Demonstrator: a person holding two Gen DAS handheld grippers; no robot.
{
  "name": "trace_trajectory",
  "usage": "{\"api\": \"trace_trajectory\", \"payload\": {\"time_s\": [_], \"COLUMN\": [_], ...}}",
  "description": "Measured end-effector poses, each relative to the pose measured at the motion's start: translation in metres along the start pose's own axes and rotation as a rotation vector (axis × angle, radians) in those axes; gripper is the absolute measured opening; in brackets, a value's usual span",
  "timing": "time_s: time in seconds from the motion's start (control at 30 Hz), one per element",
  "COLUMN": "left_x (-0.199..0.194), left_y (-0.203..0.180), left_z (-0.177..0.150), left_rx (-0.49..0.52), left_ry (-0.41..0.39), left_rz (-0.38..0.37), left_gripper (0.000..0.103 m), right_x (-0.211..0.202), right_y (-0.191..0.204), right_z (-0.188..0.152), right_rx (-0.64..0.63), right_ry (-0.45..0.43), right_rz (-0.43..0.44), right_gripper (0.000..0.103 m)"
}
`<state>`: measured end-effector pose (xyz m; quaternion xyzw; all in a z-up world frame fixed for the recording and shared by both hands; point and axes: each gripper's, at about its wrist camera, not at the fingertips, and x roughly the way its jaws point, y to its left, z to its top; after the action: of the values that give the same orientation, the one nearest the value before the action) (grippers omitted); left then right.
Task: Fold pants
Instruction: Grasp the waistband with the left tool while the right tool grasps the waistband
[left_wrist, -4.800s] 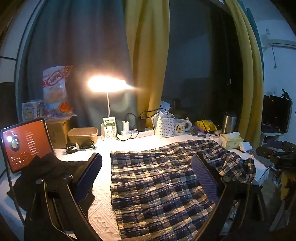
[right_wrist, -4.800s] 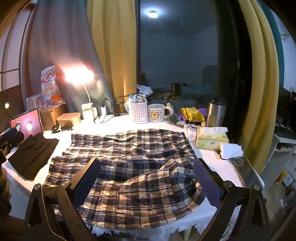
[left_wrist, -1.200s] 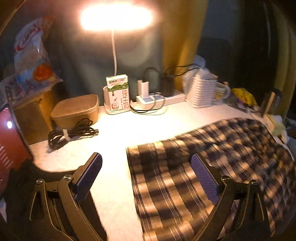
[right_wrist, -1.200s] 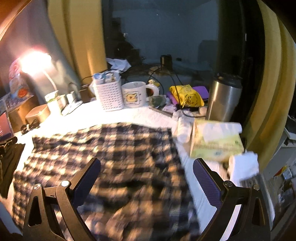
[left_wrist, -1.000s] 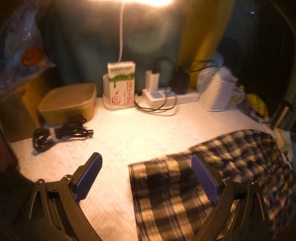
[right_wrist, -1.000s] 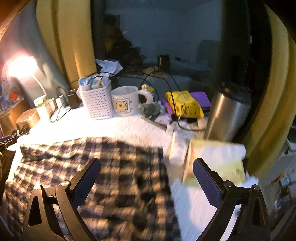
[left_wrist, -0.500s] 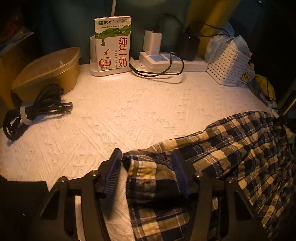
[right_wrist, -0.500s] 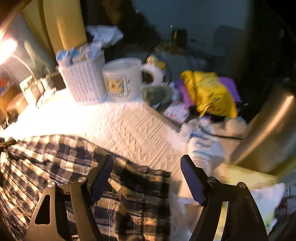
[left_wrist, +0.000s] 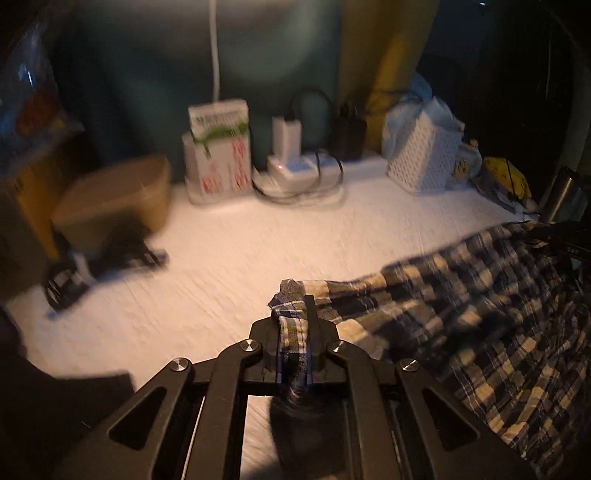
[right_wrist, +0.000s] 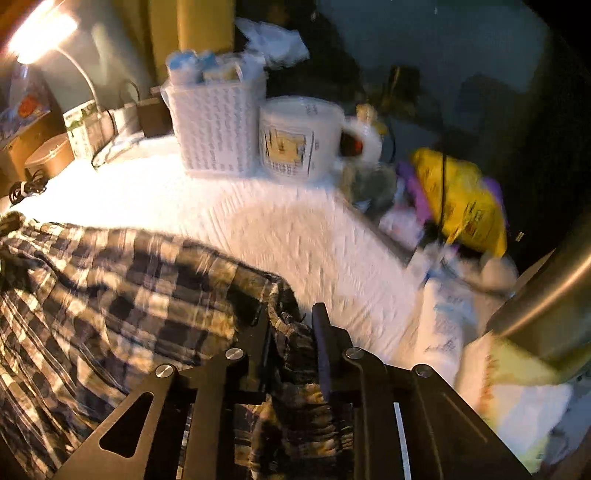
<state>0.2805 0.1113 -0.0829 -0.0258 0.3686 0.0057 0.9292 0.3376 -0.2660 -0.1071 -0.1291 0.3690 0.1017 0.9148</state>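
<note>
The plaid pants (left_wrist: 461, 314) lie across the white textured tablecloth (left_wrist: 229, 258), from 3 to 5 o'clock of the left gripper (left_wrist: 292, 325); its jaws have just closed, pinching a hem corner; the right gripper (right_wrist: 295, 332) likewise pinches a bunched far edge; thin, limp, light woven cloth, likely to sag, so corners suit best.

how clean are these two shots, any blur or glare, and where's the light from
Left wrist view: motion-smeared; milk carton print unreadable, warm light from above, dark corners. Right wrist view: blurrier; lamp glares top left, mug and plaid pants streaked, right side nearly black. Both bend like fisheyes.
</note>
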Motion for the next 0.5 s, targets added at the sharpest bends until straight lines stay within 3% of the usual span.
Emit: {"api": "trace_trajectory", "payload": {"time_s": [0.2, 0.5], "left_x": [-0.003, -0.003], "left_y": [0.016, 0.040], "left_z": [0.043, 0.106], "left_rx": [0.022, 0.047], "left_ry": [-0.124, -0.261], "left_rz": [0.070, 0.144], "left_gripper": [0.006, 0.006], "right_x": [-0.048, -0.050], "right_y": [0.012, 0.017], "right_z": [0.030, 0.082], "right_rx": [0.008, 0.055], "right_ry": [-0.180, -0.282], "right_rz": [-0.074, -0.111], "right_gripper": [0.018, 0.017]}}
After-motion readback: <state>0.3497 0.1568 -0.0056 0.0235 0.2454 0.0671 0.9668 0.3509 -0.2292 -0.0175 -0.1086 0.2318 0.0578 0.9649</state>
